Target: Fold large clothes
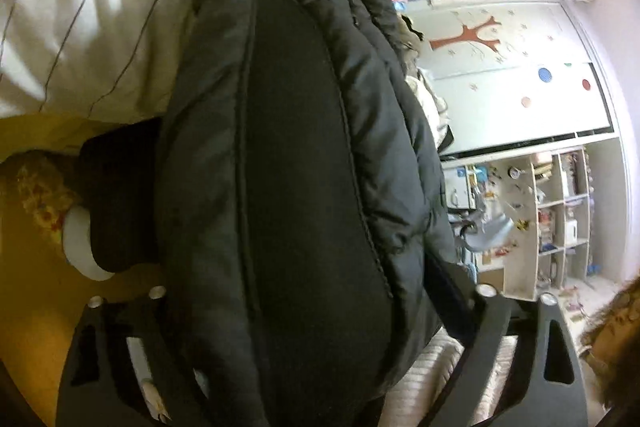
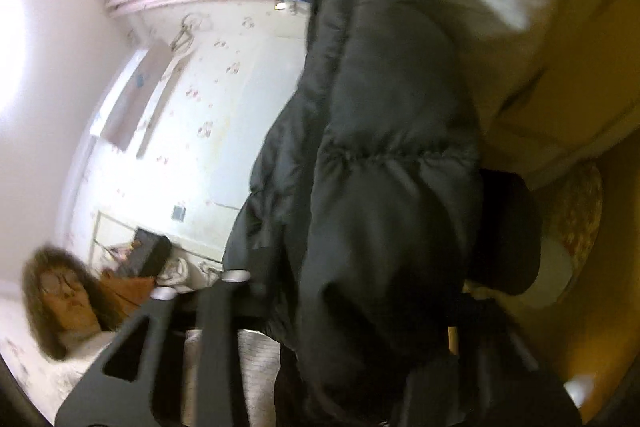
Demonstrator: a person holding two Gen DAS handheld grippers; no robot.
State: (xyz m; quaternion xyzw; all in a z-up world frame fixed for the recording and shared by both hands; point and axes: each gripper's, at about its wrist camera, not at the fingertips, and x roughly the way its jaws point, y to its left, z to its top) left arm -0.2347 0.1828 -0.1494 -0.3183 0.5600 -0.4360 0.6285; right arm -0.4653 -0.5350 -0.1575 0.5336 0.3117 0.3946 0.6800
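A large black padded jacket hangs in a thick bundle down the middle of the left wrist view. My left gripper stands wide around it, and the bulk fills the gap and touches both fingers. In the right wrist view, which is blurred, the same jacket runs between the jaws of my right gripper. One of the right gripper's fingers shows at the left. The other is hidden under the fabric.
White striped bedding and a yellow board lie behind the jacket. A pale knitted cover is below. A person with curly hair is close by. Open shelves and a decorated wardrobe door stand behind.
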